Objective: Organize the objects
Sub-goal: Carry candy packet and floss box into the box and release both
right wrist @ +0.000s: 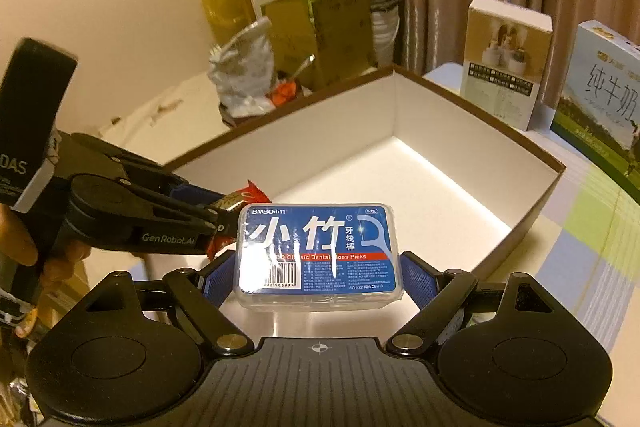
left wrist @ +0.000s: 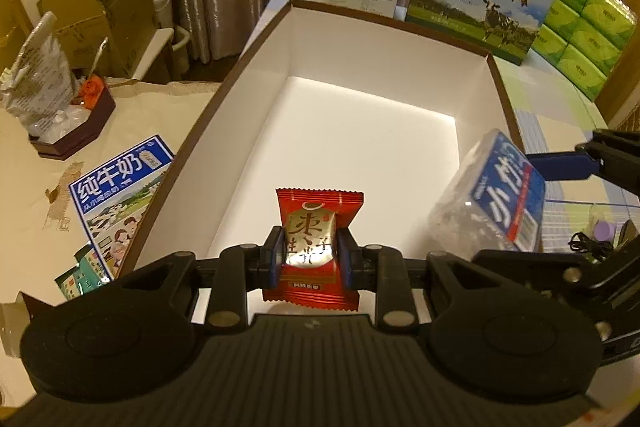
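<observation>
Two grippers hang over the same open white box (left wrist: 400, 155), each with something in its jaws. The left gripper (left wrist: 310, 251) pinches a red candy packet (left wrist: 316, 247) across its middle, pads pressed into the wrapper's sides, tilted down toward the box's near end. The right gripper (right wrist: 316, 275) stands wide but is not empty: its blue pads clamp the short ends of a clear floss pick case (right wrist: 318, 251), label up, held over the box's near rim.

From the right wrist view, the left gripper sits just to the left and slightly ahead, its tip and the candy packet's crinkled edge (right wrist: 240, 197) almost touching the case's corner. That closeness is the main hazard, I judge. If both hands lower together, the case may knock the packet or the other gripper's fingers, twisting either item loose before it clears the wall.

The packet is soft foil, so a pinch that shifts could let it slide out and land outside the box, beside the milk carton (left wrist: 120, 195) lying to the left gripper's left. The case is smooth hard plastic held only at its ends; a bump against the rim could tip it out.

The box floor ahead of both grippers appears bare.
</observation>
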Motion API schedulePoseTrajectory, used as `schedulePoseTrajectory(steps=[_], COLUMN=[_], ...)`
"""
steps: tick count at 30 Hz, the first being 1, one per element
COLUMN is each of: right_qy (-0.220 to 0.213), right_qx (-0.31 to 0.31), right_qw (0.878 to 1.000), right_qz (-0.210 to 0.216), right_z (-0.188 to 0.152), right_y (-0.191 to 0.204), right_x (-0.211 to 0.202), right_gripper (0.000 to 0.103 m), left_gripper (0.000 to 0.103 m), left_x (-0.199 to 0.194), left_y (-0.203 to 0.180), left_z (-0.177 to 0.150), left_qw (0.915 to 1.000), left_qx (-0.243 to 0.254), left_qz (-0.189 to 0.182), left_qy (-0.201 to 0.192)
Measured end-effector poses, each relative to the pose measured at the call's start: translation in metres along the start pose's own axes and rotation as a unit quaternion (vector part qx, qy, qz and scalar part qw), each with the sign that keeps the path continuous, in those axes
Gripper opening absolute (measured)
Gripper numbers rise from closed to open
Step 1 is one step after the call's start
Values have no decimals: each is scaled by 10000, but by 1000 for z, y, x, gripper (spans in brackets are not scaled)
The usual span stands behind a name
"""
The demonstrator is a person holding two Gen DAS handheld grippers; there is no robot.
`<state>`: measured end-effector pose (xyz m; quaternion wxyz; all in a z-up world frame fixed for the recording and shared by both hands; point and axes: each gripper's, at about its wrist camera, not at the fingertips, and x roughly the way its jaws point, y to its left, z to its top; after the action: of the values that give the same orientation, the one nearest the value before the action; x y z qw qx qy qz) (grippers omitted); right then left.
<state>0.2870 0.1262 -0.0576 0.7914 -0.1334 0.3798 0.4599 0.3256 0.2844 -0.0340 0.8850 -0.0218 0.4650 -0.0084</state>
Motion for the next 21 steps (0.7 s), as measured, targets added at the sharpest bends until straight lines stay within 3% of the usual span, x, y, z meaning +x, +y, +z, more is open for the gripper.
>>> schedulePoseTrajectory(steps=[17,21], right_qy=[772,922], right_qx=[-425,-634], right_qw=[9956,9930], right_qz=[-307,-390], right_z=[12,13], right_y=[-19,-20], right_x=[59,69], right_gripper=[83,83], left_gripper=[24,35], left_x=[75,73], left_y=[6,6], left_z=[18,19], left_qw=[9956,9958], left_qx=[246,298], left_qz=[-270,-249], left_qy=[860,833])
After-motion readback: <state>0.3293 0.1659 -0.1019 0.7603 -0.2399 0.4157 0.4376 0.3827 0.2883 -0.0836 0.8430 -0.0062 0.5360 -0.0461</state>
